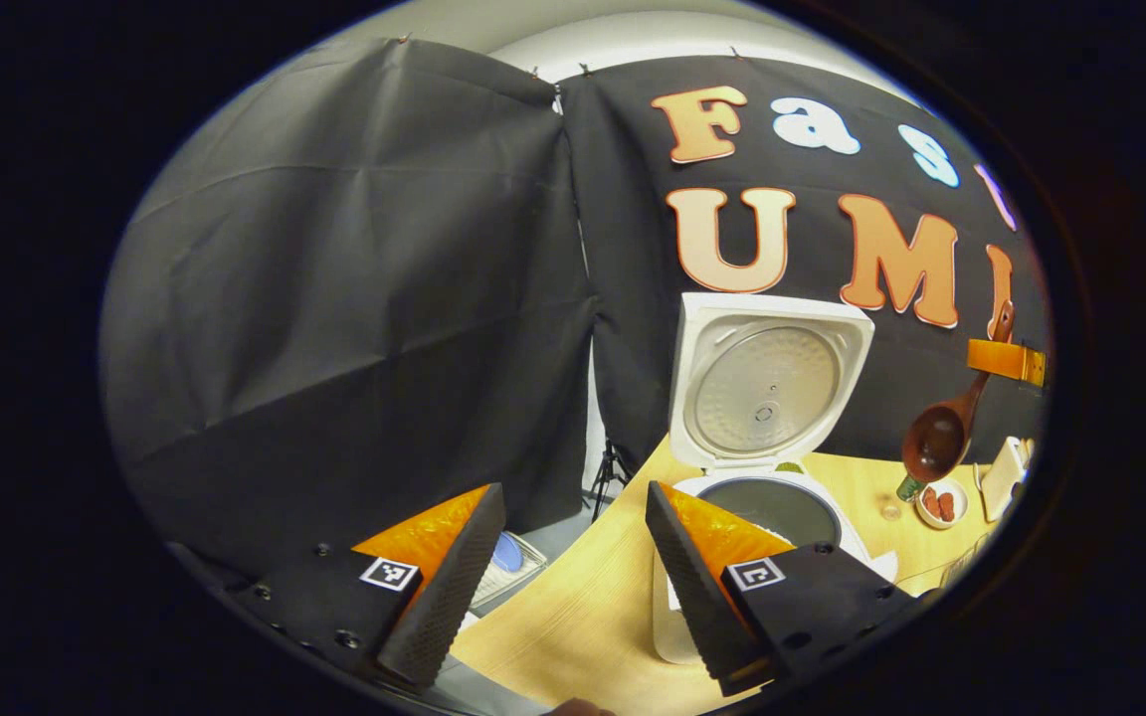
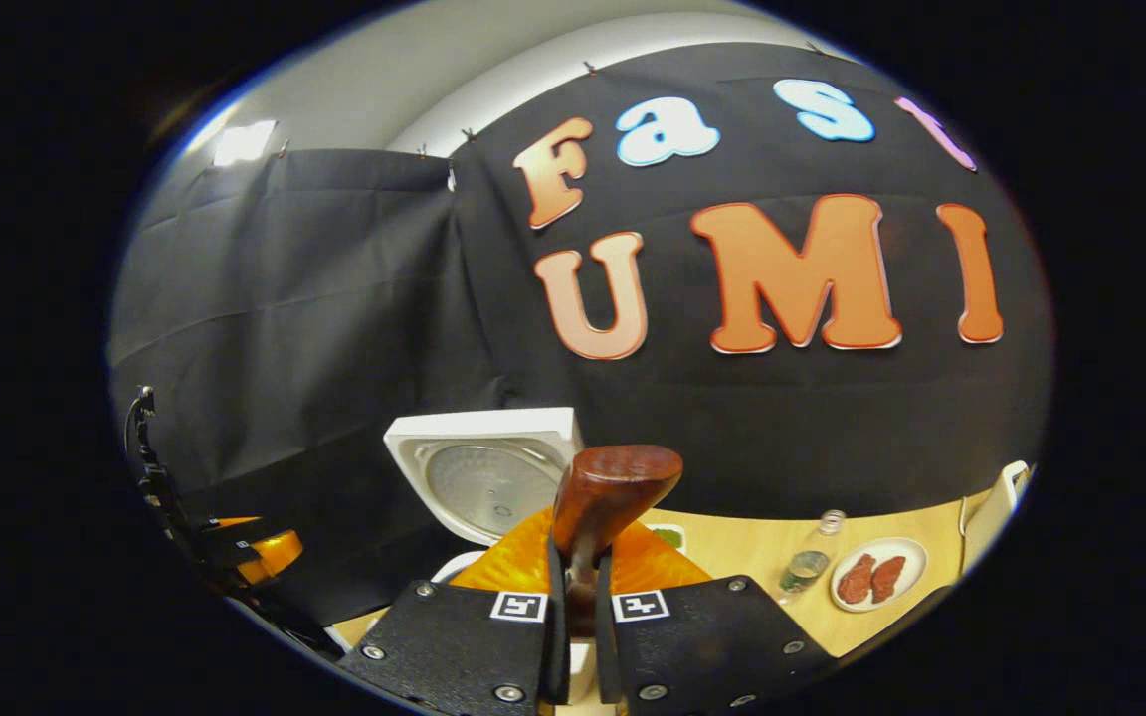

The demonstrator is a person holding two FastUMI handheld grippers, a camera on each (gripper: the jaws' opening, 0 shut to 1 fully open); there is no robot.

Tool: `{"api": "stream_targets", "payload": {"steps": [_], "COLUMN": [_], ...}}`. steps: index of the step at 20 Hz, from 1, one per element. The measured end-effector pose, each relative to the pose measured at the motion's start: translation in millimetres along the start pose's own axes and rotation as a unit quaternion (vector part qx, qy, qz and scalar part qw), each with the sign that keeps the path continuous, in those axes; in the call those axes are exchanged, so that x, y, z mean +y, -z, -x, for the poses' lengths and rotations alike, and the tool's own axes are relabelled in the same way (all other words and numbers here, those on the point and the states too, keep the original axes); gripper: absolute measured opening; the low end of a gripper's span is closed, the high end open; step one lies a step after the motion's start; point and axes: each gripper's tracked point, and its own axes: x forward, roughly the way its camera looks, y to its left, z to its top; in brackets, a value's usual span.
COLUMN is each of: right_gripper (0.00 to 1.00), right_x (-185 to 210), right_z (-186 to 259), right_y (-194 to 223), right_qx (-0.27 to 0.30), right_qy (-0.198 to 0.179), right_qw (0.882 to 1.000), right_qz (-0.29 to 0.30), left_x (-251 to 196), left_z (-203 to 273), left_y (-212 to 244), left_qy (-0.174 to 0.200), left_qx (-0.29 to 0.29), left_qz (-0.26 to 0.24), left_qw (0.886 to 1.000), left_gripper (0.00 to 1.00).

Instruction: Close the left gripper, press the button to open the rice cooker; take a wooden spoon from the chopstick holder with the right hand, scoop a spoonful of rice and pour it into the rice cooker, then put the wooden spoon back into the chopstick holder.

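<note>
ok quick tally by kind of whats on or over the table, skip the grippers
rice cooker: 1, lid up
wooden spoon: 1, held in the right gripper
bottle: 1
plate with reddish pieces: 1
total: 4

White rice cooker (image 1: 767,467) stands open, lid upright; dark wooden spoon (image 1: 941,433) hangs tilted beside it.

The white plastic rice cooker (image 1: 770,398) has a smooth shell; its lid carries a matt, dimpled metal inner plate. The reddish-brown wooden spoon (image 2: 601,497) is polished and glossy. The pale wood-grain surface (image 1: 583,617) looks smooth with a satin finish.
</note>
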Motion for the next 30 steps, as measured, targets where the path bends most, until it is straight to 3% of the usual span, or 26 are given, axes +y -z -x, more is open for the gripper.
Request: {"api": "stream_targets", "payload": {"steps": [5,8,15,21,30], "right_gripper": [0.1,0.1,0.1,0.1,0.11], "right_x": [-91.9,-144.5,-235.3,-294.7,-337.6], "right_z": [48.4,82.3,169.9,209.8,199.7], "right_y": [19.7,37.1,67.5,97.4,178.1], "right_qx": [0.006,0.02,0.044,0.068,0.127], "right_qy": [0.092,0.154,0.249,0.293,0.293], "right_qw": [0.996,0.988,0.966,0.952,0.941], "right_qz": [-0.006,-0.011,-0.046,-0.06,-0.114], "left_x": [-52.7,-89.0,-162.2,-191.9,-174.9], "left_z": [4.4,8.0,27.7,48.2,63.6], "left_y": [-12.3,-14.8,-25.6,-28.5,-40.0], "left_qy": [0.044,0.074,0.131,0.142,0.098], "left_qx": [-0.002,-0.002,-0.007,-0.013,-0.021], "left_qz": [-0.021,-0.041,-0.045,-0.046,-0.057], "left_qw": [0.999,0.996,0.99,0.989,0.993], "left_gripper": [0.97,0.97,0.99,0.97,0.97]}}
